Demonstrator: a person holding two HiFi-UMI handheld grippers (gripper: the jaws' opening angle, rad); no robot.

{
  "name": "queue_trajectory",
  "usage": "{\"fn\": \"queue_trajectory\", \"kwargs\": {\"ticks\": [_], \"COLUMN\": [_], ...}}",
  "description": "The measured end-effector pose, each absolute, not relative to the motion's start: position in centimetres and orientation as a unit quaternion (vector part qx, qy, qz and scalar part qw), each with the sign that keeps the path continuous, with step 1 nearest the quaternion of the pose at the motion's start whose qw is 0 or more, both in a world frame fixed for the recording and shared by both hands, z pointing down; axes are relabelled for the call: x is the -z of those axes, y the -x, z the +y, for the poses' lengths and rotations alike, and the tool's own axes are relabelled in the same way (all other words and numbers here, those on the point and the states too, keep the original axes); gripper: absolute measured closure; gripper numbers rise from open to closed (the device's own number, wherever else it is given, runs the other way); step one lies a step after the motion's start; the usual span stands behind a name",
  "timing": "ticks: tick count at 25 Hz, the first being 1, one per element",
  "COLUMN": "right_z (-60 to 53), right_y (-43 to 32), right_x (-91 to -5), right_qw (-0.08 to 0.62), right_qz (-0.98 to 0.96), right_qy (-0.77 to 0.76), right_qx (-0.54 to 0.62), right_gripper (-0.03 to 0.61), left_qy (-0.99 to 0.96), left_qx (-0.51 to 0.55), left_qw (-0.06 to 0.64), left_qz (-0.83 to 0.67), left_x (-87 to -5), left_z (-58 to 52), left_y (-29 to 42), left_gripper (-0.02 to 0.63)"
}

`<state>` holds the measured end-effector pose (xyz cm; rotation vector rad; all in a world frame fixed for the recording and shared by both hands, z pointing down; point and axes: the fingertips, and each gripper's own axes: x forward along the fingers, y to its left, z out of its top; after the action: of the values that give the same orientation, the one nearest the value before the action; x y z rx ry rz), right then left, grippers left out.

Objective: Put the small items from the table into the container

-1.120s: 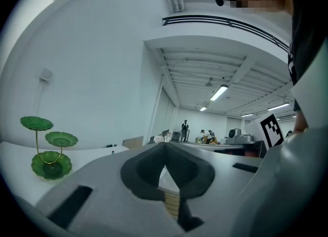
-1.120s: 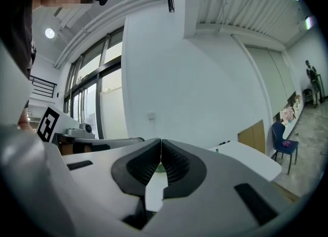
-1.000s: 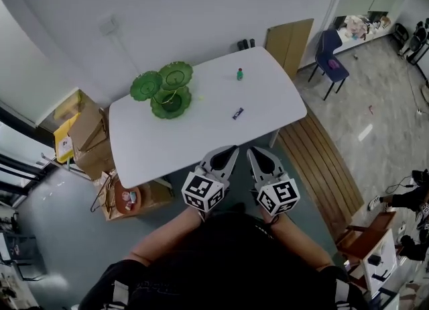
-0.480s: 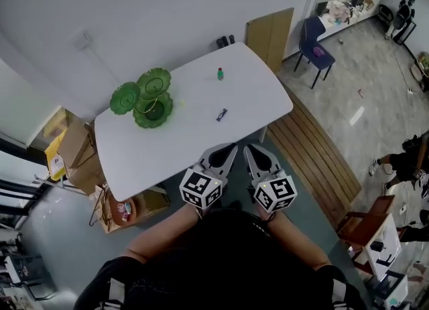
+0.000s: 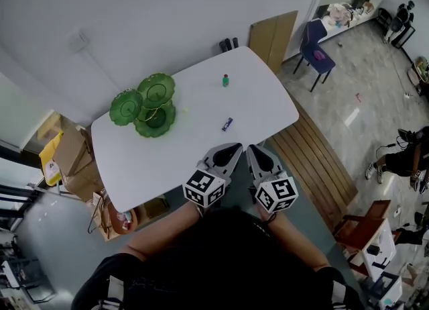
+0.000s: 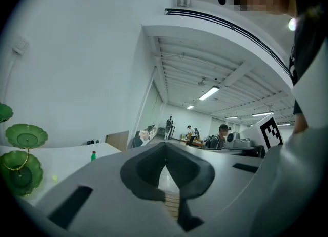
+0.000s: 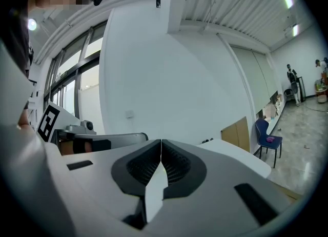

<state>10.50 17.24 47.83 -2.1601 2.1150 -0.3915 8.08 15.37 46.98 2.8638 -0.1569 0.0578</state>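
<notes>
A white rounded table [image 5: 167, 158] fills the middle of the head view, set against a pale wall. A slatted wooden floor strip [image 5: 315, 161] runs along its right end, and brown cardboard boxes [image 5: 74, 161] sit on the floor off its left end. A blue chair [image 5: 315, 50] stands well apart, beyond the table's far right corner.

On the far left part of the tabletop stands the green three-tier dish stand [image 5: 144, 104], upright, its three round scalloped dishes on a thin gold frame. No view shows any item in the dishes.

The left gripper [image 5: 230, 147] and the right gripper [image 5: 258, 149] are held side by side at the table's near edge, tips toward the table, marker cubes toward the person. In the left gripper view the left gripper [image 6: 165, 146] has its dark pads meeting at the tip, with nothing between them. In the right gripper view the right gripper [image 7: 161, 143] is likewise closed tip to tip and empty.

The small items lie on the bare tabletop, apart from each other and the stand. A small green bottle [image 5: 226, 80] stands upright toward the far right. A small dark wrapped piece [image 5: 227, 124] lies flat near the middle, the item nearest the grippers. A pale yellow speck [image 5: 185, 109], too small to identify, lies just right of the stand
</notes>
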Motion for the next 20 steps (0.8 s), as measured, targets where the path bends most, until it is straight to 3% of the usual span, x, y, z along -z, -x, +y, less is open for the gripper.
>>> {"fn": "queue_trajectory", "kwargs": {"ticks": [11,20], "right_z": [5.7,2.0], "right_y": [-8.3,-7.6], "right_x": [-47.0,-48.2], "right_qw": [0.057,0.051], "right_qz": [0.681,0.674], "right_qy": [0.719,0.721], "right_qx": [0.130,0.153], "right_gripper": [0.563,0.563], "left_qy": [-0.992,-0.990], "left_qx": [-0.014,-0.027], "left_qw": [0.120,0.134], "left_qz": [-0.032,-0.022], "left_x": [-45.1,-46.5], "left_z": [3.6,0.5], "left_y": [-5.9,-5.1], "left_gripper": [0.606,0.606]}}
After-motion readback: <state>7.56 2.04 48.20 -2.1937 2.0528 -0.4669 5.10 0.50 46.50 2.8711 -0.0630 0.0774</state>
